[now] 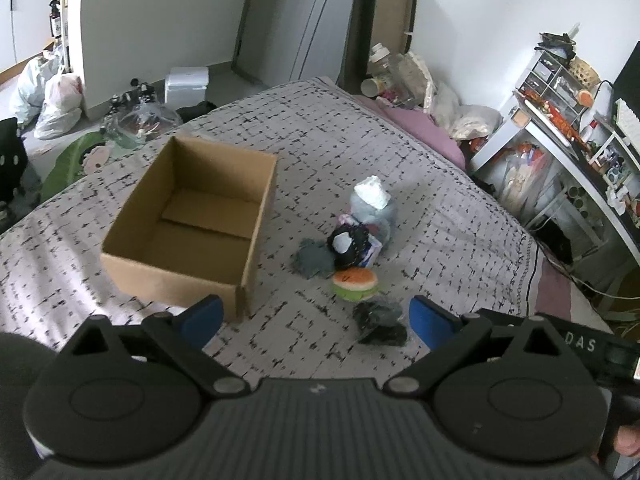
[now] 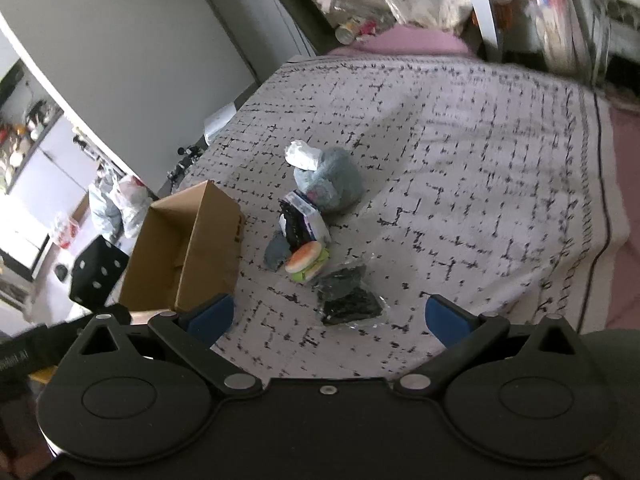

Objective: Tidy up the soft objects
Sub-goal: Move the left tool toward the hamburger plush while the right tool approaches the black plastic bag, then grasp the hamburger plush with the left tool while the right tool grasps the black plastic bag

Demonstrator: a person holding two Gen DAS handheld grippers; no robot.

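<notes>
In the left wrist view, the left gripper (image 1: 316, 320) sits at the bottom of the frame with its blue-padded jaws spread wide and nothing between them. The cardboard box (image 1: 188, 220), left of centre, stands open and looks empty. Right of it, around the middle of the frame, the soft things lie in a loose cluster on the patterned bedspread (image 1: 440, 184): a grey-blue plush (image 1: 378, 208) with a white piece on top, a black and white soft item (image 1: 350, 246) touching it, a dark grey cloth (image 1: 314, 258) just beside that, a burger toy (image 1: 355, 283) below them, and a dark bagged bundle (image 1: 380, 322) lowest, near the right-hand pad.

All of these look light and compliant. The burger toy should squash under the pads, so a grip across its middle seems safest. The bagged bundle looks wrapped in clear film, likely slippery; pinching deep into the bulk rather than at a loose edge would probably hold better.

In the right wrist view, the right gripper (image 2: 328, 318) is likewise wide open and empty at the bottom. The dark bagged bundle (image 2: 348, 294) lies just above the gap between its pads, the burger toy (image 2: 306, 266) up and left of it, the grey-blue plush (image 2: 332, 184) above centre, and the cardboard box (image 2: 188, 248) at the left. The plush is bulkiest; its rounded body may need a full-width bite.
</notes>
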